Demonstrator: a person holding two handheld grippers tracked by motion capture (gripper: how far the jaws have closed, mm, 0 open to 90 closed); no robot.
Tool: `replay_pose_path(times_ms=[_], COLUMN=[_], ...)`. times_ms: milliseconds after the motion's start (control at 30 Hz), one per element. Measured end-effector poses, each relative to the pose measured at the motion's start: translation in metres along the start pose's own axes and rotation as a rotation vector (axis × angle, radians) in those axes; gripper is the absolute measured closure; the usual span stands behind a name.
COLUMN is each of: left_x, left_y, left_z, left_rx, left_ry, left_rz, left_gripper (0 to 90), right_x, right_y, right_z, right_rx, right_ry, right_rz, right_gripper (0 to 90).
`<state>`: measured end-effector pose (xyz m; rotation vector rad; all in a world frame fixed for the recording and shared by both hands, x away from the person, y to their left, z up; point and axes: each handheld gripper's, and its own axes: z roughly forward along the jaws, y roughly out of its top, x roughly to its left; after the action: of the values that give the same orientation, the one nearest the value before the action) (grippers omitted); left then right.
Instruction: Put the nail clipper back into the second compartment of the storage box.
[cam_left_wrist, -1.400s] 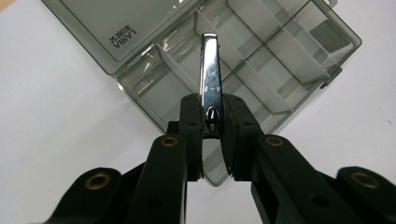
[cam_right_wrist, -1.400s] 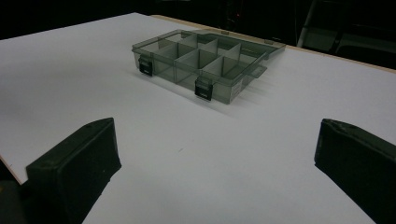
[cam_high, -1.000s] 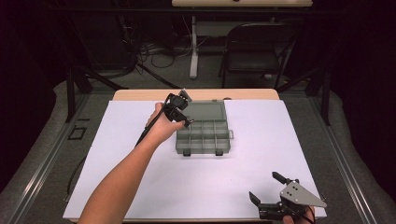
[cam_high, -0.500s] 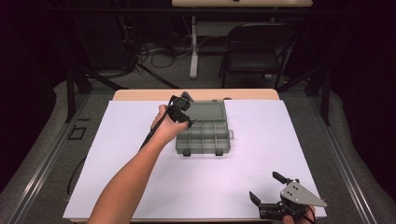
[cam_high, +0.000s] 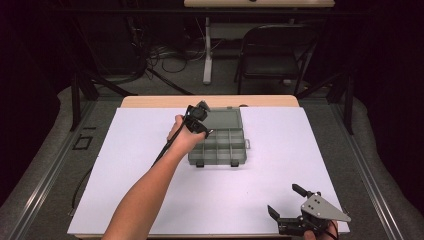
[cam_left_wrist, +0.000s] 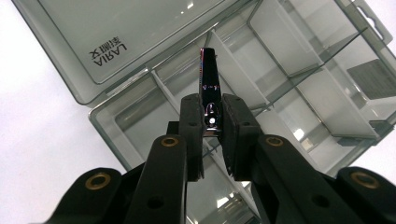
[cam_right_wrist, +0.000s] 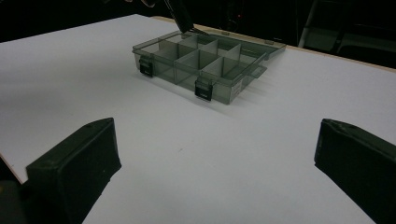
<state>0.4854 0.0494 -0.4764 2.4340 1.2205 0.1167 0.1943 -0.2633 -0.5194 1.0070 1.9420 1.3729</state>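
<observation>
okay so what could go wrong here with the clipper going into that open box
1. The left gripper pinches the nail clipper only at its near end, so it could pivot or slip out.
2. The clipper's tip hangs near a divider of the organizer box; released here, it might straddle two compartments.
3. Pressing down could shove the light box across the table, since the right gripper rests far off, open.

Smoky grey box (cam_high: 220, 145) (translucent), iridescent chrome clipper (cam_left_wrist: 210, 93), white table (cam_high: 150, 200)
</observation>
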Motion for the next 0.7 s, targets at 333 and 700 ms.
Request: replay_pose_path(times_ms=[333,700], left_x=[-0.001,-0.006], left_y=[0.001,0.001], left_z=[0.009,0.023], left_rx=[0.011,0.033], left_ry=[0.007,-0.002], left_rz=[0.0,0.06], left_gripper=[79.4,78.9], right_x=[-0.001,-0.001], right_y=[0.0,0.0], right_z=[0.0,0.0], right_rx=[-0.001,-0.001], right_ry=[0.002,0.006], right_rz=[0.0,0.0], right_gripper=[0.0,0.0])
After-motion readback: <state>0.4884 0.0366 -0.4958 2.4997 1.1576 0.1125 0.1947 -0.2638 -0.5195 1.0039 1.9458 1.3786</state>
